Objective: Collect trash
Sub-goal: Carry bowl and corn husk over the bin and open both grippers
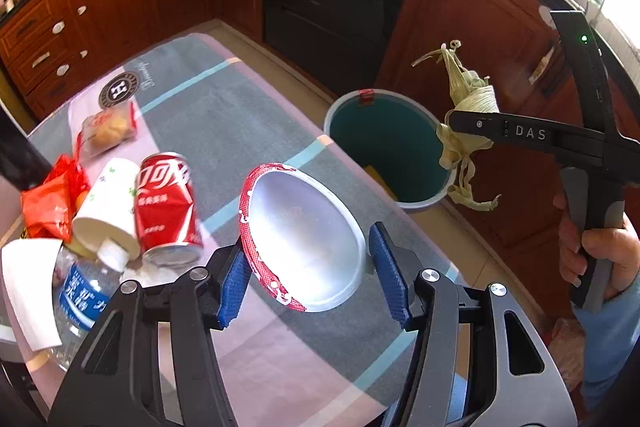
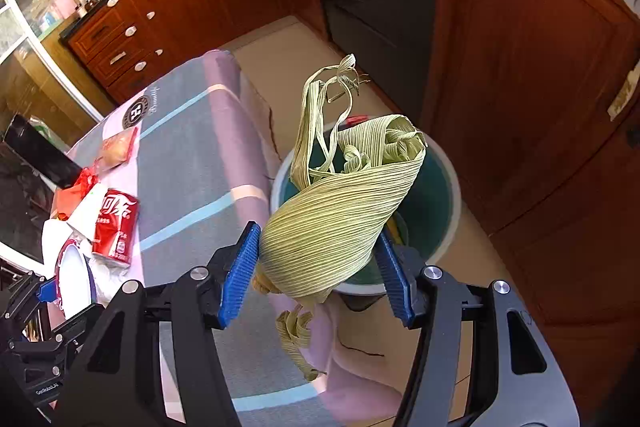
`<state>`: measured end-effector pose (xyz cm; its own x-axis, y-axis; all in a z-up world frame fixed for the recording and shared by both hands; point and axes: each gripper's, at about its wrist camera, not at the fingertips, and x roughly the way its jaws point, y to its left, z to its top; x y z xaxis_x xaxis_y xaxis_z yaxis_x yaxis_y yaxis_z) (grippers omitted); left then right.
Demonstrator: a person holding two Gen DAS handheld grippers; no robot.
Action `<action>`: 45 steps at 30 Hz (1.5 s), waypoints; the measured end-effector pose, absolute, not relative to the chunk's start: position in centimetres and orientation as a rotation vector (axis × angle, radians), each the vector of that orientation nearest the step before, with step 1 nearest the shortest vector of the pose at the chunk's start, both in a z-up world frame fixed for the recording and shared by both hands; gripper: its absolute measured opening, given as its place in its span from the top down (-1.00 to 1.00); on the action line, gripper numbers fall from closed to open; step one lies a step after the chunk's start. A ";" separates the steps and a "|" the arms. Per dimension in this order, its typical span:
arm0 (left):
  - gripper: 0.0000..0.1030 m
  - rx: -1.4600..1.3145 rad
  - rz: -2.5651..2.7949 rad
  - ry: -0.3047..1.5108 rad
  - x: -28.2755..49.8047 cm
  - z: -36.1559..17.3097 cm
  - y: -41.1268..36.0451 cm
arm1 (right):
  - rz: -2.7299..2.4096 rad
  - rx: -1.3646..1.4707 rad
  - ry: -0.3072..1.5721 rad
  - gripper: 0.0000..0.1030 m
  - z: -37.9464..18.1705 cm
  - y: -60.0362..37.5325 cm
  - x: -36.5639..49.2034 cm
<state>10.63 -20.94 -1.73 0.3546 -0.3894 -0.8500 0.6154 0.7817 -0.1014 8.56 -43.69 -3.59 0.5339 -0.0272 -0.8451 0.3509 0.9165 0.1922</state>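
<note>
- Left wrist view: my left gripper (image 1: 306, 275) spreads wide around the red-rimmed bowl (image 1: 300, 239) lying on the table (image 1: 224, 115); only the left pad touches its rim.
- Right wrist view: my right gripper (image 2: 318, 273) clamps the corn husk (image 2: 340, 211) above the bin (image 2: 450, 183), beside the table.

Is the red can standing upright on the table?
No, the red can lies tipped on the table beside a paper cup.
</note>
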 end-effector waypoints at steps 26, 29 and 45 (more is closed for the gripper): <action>-0.48 0.484 -0.768 1.157 15.3 -10.2 -38.9 | -0.315 0.459 1.065 -0.10 -7.9 -53.7 11.2; -0.60 0.473 -0.748 1.147 15.4 -10.0 -38.1 | -0.305 0.456 1.077 -0.10 -8.2 -53.6 11.8; -0.92 0.331 -0.707 1.151 15.6 -7.8 -33.1 | -0.269 0.473 1.164 -0.68 -9.4 -51.3 13.1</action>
